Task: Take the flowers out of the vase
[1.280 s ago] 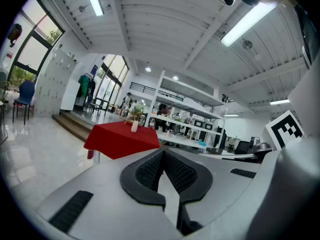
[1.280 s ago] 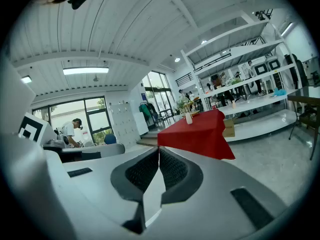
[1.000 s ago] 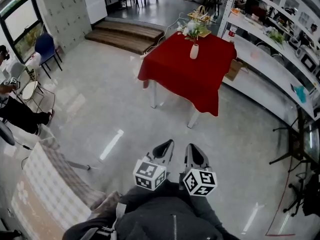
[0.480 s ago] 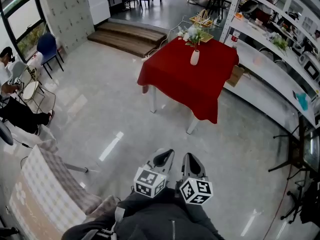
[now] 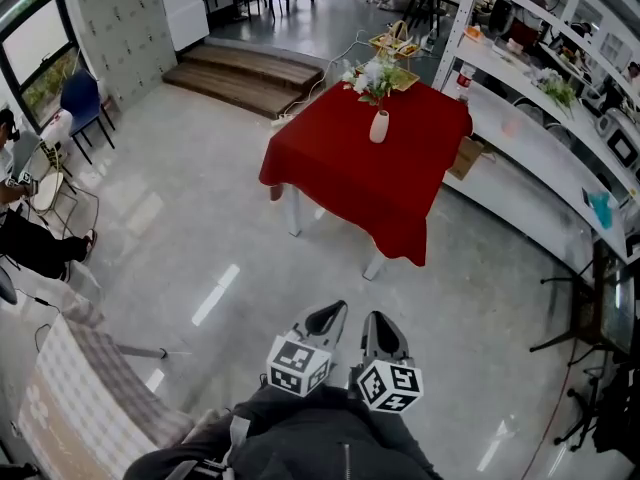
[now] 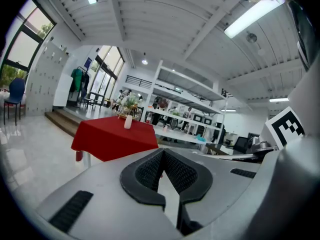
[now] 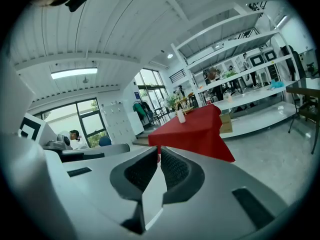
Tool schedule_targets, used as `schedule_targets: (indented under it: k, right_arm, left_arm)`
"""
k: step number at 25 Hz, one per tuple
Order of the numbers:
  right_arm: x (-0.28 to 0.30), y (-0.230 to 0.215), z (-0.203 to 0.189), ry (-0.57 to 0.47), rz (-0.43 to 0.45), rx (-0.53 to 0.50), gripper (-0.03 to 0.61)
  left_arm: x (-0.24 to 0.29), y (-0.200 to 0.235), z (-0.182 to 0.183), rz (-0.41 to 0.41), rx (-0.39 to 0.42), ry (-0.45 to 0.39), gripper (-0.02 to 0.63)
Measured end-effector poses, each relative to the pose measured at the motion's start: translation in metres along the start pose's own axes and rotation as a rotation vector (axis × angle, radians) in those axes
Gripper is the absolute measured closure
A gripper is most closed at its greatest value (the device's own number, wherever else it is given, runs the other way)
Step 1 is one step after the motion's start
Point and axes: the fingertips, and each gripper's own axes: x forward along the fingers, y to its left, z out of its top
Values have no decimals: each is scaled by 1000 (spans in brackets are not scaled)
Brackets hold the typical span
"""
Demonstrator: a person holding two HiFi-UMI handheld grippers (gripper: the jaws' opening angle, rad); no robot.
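Observation:
A white vase [image 5: 379, 126] with pale flowers [image 5: 371, 74] stands on the far half of a table with a red cloth [image 5: 350, 183], several steps ahead of me across the floor. My left gripper [image 5: 329, 318] and right gripper [image 5: 379, 324] are held side by side close to my body, both shut with nothing between the jaws. In the left gripper view the vase [image 6: 128, 122] and flowers [image 6: 131, 104] appear small beyond the left gripper [image 6: 161, 152]. In the right gripper view the vase [image 7: 181, 116] stands on the red cloth [image 7: 195, 131], beyond the right gripper [image 7: 158, 151].
Long white counters and shelves [image 5: 535, 133] run along the right. Wooden steps [image 5: 245, 68] lie behind the table. A seated person [image 5: 30, 238] and chairs are at the left, a patterned cloth-covered piece [image 5: 85, 403] at lower left, a black stand [image 5: 590, 313] at right.
I have moved forward over the floor with both grippers, which stay shut and side by side. The red table has drifted slightly left in the head view.

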Motion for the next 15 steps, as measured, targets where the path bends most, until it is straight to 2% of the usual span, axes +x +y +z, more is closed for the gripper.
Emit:
schedule_targets:
  k: [15]
  right_arm:
    - [134,-21,73,-24,-24,-2,563]
  left_arm:
    - [111,84,81,-54,27,-13,605]
